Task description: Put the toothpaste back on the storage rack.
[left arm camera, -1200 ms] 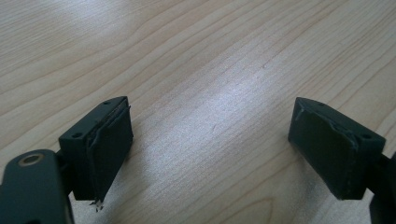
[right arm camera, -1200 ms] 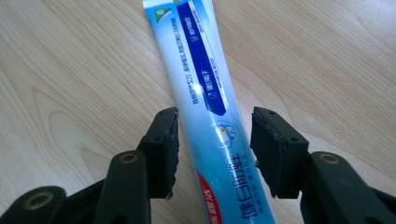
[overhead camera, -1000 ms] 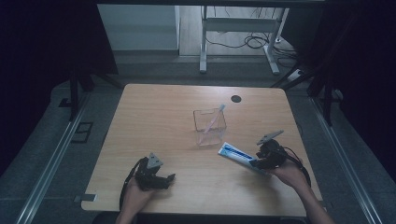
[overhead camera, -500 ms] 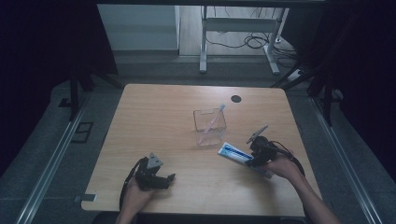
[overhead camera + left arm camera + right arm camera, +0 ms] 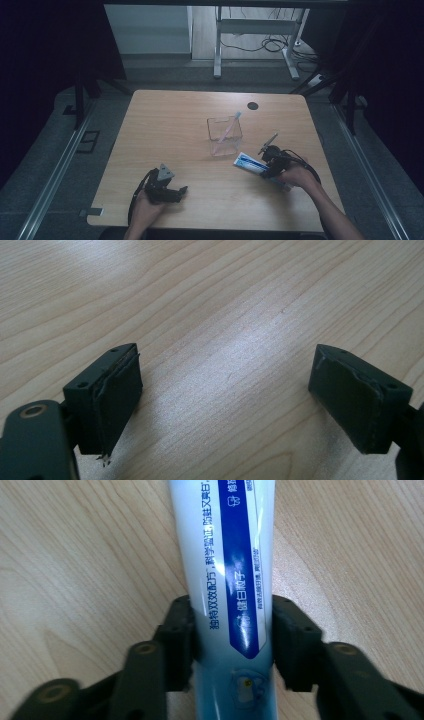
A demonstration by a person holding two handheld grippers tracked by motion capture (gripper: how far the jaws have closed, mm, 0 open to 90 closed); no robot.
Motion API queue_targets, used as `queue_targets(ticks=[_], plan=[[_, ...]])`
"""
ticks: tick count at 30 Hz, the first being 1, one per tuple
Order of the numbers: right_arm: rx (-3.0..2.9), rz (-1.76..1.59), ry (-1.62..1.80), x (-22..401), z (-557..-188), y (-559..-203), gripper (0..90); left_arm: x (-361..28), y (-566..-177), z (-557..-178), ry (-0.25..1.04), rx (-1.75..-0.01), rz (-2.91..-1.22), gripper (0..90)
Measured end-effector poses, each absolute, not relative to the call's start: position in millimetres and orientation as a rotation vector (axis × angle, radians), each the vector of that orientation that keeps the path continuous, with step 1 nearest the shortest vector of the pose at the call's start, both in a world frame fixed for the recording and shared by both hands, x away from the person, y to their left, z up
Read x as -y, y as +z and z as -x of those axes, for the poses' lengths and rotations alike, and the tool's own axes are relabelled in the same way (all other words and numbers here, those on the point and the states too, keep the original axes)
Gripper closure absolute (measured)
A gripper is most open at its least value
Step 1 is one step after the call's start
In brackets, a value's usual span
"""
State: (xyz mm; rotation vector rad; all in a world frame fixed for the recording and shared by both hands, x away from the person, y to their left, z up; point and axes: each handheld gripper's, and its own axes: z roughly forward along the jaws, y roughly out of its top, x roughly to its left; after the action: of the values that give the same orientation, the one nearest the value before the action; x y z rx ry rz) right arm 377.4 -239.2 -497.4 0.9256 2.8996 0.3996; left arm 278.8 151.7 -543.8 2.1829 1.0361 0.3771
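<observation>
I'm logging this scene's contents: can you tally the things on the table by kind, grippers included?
Toothpaste tube: 1
Clear container: 1
Toothbrush standing in the container: 1
Dark round spot on the table: 1
Right gripper, jaws closing on the tube: 1
Left gripper, open: 1
Total: 6

Wide bare wood lies across the left half of the table [image 5: 165, 125], so a hand passes freely there. Mid-table, the clear container [image 5: 224, 136] with its slanting stick [image 5: 229, 127] stands in the way, and the toothpaste tube [image 5: 252, 164] lies just beside it, toward the near right. Far back, a small dark disc [image 5: 253, 105] lies flat.
</observation>
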Motion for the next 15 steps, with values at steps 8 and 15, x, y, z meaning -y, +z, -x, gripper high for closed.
queue_targets(ticks=[8, 15], plan=[[-2.889, -0.996, 0.400, 239.4, -378.2, -490.4, 73.1, -151.7, -543.8, -278.8, 0.377, -1.036, -2.183, 14.0], [-2.863, -0.975, 0.440, 243.2, -371.7, -490.5, 73.6, -151.7, -543.8, -278.8, 0.377, -1.036, -2.183, 14.0]])
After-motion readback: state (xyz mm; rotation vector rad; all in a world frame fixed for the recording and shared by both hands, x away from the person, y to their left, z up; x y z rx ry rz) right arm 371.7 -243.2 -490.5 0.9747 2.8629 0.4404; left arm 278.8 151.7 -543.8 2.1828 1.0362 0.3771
